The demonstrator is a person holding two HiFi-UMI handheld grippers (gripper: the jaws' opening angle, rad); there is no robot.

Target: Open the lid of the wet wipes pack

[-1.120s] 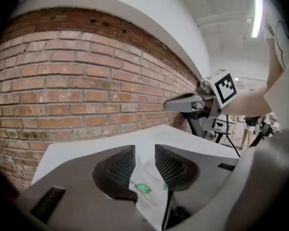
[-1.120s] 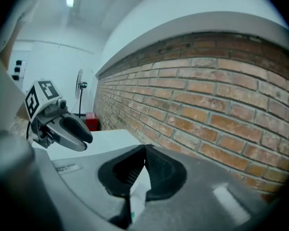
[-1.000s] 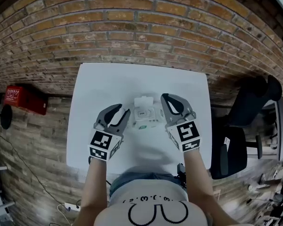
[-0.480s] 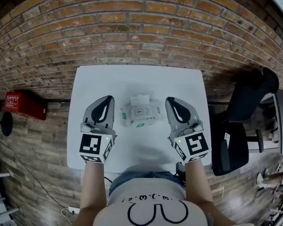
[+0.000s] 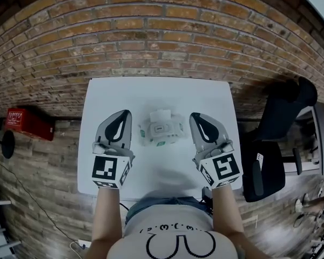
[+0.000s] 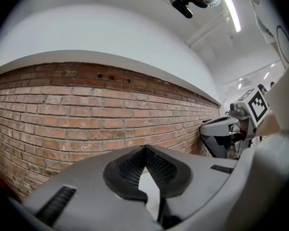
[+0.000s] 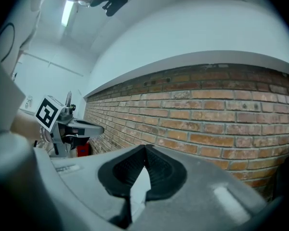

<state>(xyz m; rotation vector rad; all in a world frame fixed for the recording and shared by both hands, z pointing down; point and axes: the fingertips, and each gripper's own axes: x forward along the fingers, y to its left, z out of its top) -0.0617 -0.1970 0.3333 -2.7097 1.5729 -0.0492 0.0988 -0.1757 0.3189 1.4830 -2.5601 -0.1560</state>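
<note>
Pack [image 5: 161, 129] of wet wipes lies flat on the white table [image 5: 151, 90], about midway across it, with a gripper on either side and touching neither. Its lid [image 5: 161, 114] looks flipped back: a white flap sits at the pack's far edge, towards the wall [image 5: 162, 31], and a small oval opening shows on top of the pack.

The left gripper [image 5: 123, 114] is held above the table just left of the pack, pointing roughly level at the brick wall. In the left gripper view its dark ribbed pads [image 6: 130, 167] meet at the tips, so the jaws are closed, with nothing caught between them; only a sliver of pale table shows through the gap lower down. The right gripper [image 5: 195, 116] mirrors it just right of the pack, also aimed at the wall. Its own view shows its jaws pressed together at the tips and empty as well.

The person stands at the near edge of the table, forearms stretched out over it. A black chair [image 5: 283, 123] stands off the right end of the table, and a red box [image 5: 26, 120] lies on the floor to the left.
</note>
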